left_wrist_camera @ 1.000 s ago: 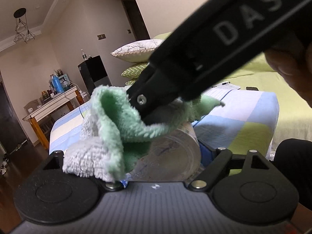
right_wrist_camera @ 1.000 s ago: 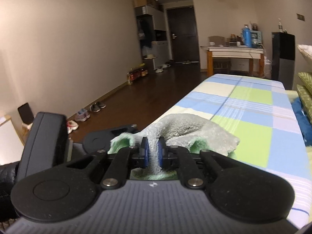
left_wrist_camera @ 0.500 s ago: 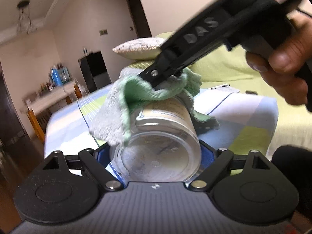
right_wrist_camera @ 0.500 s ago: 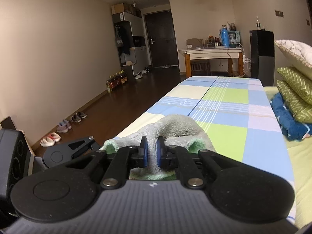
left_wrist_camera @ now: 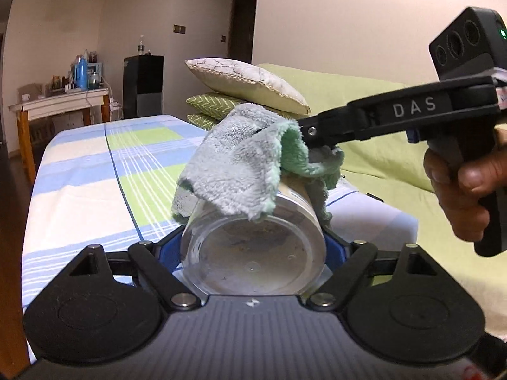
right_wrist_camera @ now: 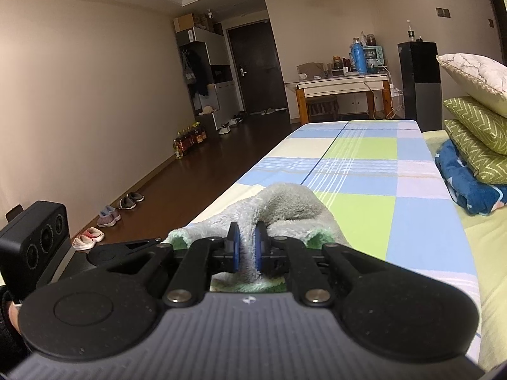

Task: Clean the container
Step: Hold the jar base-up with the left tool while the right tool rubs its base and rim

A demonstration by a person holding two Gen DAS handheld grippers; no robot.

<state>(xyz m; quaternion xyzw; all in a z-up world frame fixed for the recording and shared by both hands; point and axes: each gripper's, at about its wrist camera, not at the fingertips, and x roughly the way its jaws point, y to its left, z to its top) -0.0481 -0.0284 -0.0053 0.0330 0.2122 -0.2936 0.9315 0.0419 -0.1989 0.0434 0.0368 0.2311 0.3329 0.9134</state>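
A clear round container (left_wrist_camera: 253, 253) lies on its side with its base toward the left wrist camera. My left gripper (left_wrist_camera: 253, 247) is closing on it, its blue pads (left_wrist_camera: 172, 250) against both sides. A grey and green cloth (left_wrist_camera: 240, 164) drapes over the container's upper side and far end. My right gripper (left_wrist_camera: 305, 139) reaches in from the right, held by a hand (left_wrist_camera: 459, 183), and is shut on a fold of that cloth. The right wrist view shows the cloth (right_wrist_camera: 291, 199) pinched between that gripper's (right_wrist_camera: 247, 247) blue pads; the container is hidden there.
A table under a blue, green and white checked cover (left_wrist_camera: 95, 174) stretches ahead. Stacked pillows (left_wrist_camera: 247, 82) and a green sofa cover (left_wrist_camera: 380, 120) lie to the right. A wooden side table (left_wrist_camera: 57, 101) and black cabinet (left_wrist_camera: 142, 85) stand far back. Shoes (right_wrist_camera: 107, 218) line the dark floor.
The right gripper drew back to the right with the cloth, which slid off the container's base onto its top. The left gripper rolled and shifted with the container.
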